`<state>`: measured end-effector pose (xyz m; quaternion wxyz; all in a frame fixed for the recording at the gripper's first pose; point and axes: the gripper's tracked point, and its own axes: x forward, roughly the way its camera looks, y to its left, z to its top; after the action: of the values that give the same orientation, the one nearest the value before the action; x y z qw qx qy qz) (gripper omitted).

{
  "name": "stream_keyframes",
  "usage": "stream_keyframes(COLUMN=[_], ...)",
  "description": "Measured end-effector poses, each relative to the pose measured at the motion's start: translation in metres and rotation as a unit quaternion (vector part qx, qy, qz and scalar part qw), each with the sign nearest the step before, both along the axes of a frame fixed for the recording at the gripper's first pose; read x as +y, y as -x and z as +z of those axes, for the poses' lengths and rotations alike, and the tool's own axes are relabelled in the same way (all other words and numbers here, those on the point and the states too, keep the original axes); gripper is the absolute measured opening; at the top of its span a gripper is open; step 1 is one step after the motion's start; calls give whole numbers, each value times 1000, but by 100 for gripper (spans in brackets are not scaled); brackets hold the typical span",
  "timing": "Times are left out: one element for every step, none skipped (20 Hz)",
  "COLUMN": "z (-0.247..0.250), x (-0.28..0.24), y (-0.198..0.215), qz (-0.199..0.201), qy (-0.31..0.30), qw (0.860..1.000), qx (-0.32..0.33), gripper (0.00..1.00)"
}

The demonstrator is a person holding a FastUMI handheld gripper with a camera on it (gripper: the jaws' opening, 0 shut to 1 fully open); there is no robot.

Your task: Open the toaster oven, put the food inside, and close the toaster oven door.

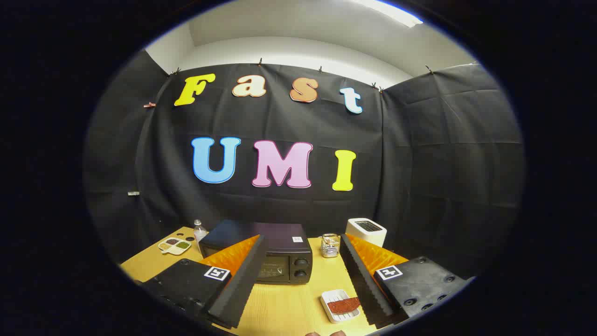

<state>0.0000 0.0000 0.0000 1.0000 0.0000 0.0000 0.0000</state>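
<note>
Gripper (298,261) held back from the shut black metal toaster oven (266,254), fingers spread wide and empty.

The oven sits on the wooden table (284,308) just ahead; the reddish-brown food slice (343,305) lies on a white ridged tray (332,298) near the right finger. Best to approach the door's top edge squarely, then pull down.

Wooden table (284,310): toaster oven (275,254), food plate (339,305), toaster (366,231)
</note>
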Motion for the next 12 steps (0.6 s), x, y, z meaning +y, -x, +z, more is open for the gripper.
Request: stream_keyframes(z=[1,2,3,4,2,2,2,1,0,-1,-2,-4], x=[2,4,7,10,13,15,17,19,21,23,26,28], y=[-1,-2,-4,-5,-6,-8,-9,-10,-12,-13,-16,-19], qz=[3,4,7,10,12,13,15,16,17,19,20,23], qy=[1,4,7,8,9,8,7,8,10,10,12,13], qw=[1000,1000,1000,1000,1000,1000,1000,1000,1000,1000,1000,999], qx=[-1,-2,-3,-3,0,2,5,8,10,13,16,19], gripper=[97,97,97,97,97,97,97,97,97,97,97,97])
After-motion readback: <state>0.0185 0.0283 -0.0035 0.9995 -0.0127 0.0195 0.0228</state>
